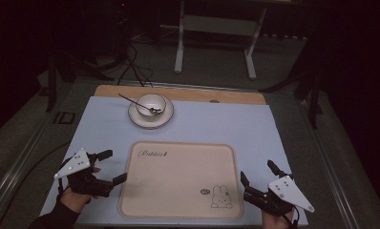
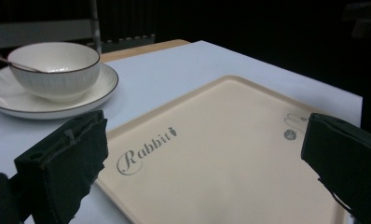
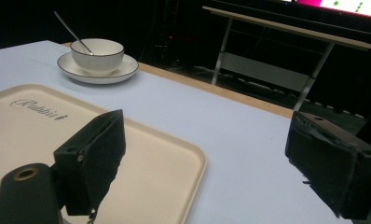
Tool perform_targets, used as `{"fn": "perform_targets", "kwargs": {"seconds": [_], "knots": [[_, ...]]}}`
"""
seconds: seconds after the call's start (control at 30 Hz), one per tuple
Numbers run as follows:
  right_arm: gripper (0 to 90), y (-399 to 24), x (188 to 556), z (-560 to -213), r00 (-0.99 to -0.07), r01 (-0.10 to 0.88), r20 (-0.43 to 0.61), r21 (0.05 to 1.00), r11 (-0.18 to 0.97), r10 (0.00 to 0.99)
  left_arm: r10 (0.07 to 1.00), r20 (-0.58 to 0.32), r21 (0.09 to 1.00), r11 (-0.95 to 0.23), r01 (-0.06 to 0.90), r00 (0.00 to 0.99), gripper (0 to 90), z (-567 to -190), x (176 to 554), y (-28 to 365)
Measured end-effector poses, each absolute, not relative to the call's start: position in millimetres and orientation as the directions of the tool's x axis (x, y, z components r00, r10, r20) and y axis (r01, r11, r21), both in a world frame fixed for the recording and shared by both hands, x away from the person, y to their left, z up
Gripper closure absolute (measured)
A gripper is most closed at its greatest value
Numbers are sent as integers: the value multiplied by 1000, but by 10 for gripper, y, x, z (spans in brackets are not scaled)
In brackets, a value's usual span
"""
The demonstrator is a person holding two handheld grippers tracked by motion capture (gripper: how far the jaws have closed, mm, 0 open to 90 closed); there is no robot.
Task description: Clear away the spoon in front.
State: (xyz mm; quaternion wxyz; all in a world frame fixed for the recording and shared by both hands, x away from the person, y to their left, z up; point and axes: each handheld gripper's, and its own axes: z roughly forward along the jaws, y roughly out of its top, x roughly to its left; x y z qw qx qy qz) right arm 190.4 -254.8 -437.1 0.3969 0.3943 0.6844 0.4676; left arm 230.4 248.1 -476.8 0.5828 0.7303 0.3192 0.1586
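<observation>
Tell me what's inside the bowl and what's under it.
A spoon rests in the bowl, handle over the rim. The bowl sits on a plate; the plate's centre is covered.

A glossy ceramic-looking bowl (image 2: 58, 70) and saucer (image 2: 16, 100) sit by a smooth matt beige tray (image 2: 230, 154) on a matt pale-blue-covered surface (image 1: 226, 124) with wood edge.

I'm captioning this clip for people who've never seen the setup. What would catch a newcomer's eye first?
The big cream tray printed "Rabbit", lying bare in the middle of the pale blue mat. Behind it, toward the far edge, a white bowl with a spoon stands on a saucer. The left tongs and right tongs flank the tray, both open and holding nothing.
</observation>
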Motion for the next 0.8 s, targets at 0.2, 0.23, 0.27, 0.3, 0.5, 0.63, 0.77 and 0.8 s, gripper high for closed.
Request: {"fn": "perform_targets", "kwargs": {"seconds": [0.2,0.23,0.27,0.3,0.5,0.63,0.77,0.8], "knots": [[120,-2542,1905,-4372,-378,168,-179,952,258,908,633,-162,961,-74,268,757,9,-4718,2282,2485],[120,-2541,1904,-4372,-378,167,-180,952,258,908,625,-155,958,-94,271,765,10,-4681,2270,2463],[120,-2541,1904,-4372,-380,166,-180,952,258,908,625,-155,958,-94,271,765,9,-4681,2270,2463],[121,-2540,1903,-4372,-380,166,-179,952,258,907,621,-145,957,-111,270,771,10,-4661,2261,2450],[121,-2537,1905,-4373,-384,167,-181,951,261,906,576,-109,955,-165,246,810,9,-4557,2218,2366],[120,-2534,1900,-4371,-385,163,-179,952,258,905,562,-85,950,-203,236,823,9,-4466,2194,2297],[120,-2533,1901,-4372,-383,165,-179,952,258,906,549,-69,941,-241,237,833,9,-4392,2202,2250],[120,-2532,1901,-4373,-383,166,-179,952,258,906,549,-70,940,-242,239,833,9,-4377,2209,2247]]}}
